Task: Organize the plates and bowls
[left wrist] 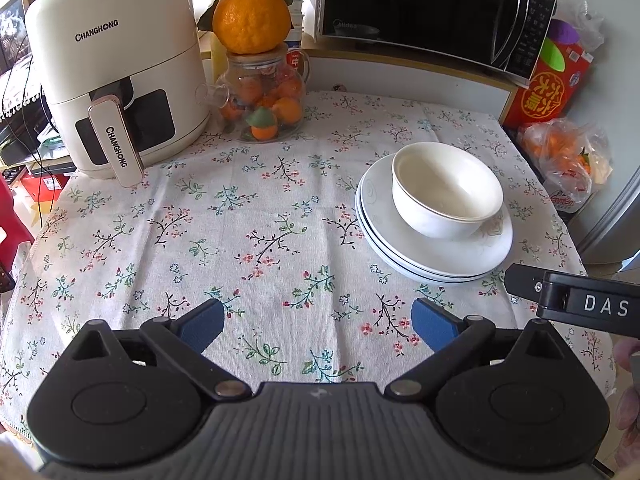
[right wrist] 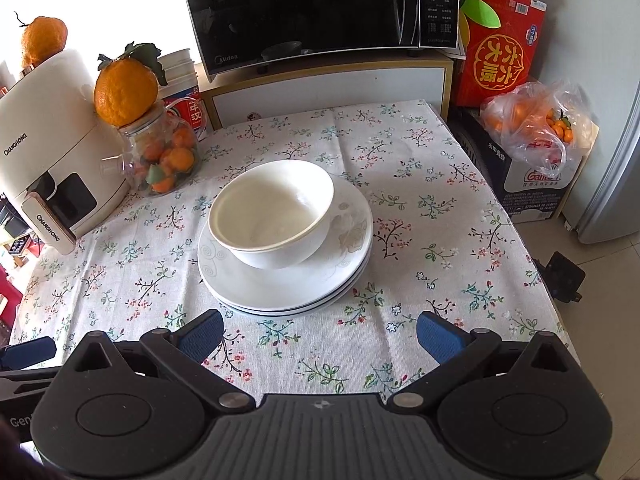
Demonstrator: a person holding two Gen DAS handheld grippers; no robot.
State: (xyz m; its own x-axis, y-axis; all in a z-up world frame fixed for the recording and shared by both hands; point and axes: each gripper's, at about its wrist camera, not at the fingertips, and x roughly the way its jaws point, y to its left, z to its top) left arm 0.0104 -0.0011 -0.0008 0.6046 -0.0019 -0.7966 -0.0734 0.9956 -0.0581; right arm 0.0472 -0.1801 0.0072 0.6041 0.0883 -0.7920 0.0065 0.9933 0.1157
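Note:
A white bowl [left wrist: 447, 189] [right wrist: 272, 212] sits upright on a stack of white plates [left wrist: 428, 252] [right wrist: 280, 292] on the floral tablecloth. In the left wrist view the stack lies to the right, ahead of my left gripper [left wrist: 318, 326], which is open with nothing between its blue pads. In the right wrist view the stack is straight ahead of my right gripper [right wrist: 320, 338], also open and empty, a short way back from the plates' near rim. The right gripper's black body [left wrist: 576, 300] shows at the right edge of the left wrist view.
A white air fryer [left wrist: 116, 80] [right wrist: 52, 152] stands at the back left beside a glass jug of oranges [left wrist: 262, 100] [right wrist: 164, 156]. A black microwave [left wrist: 432, 8] [right wrist: 320, 12] sits on a shelf behind. A red box [right wrist: 500, 52] and a bag of oranges [right wrist: 536, 124] are off the table's right edge.

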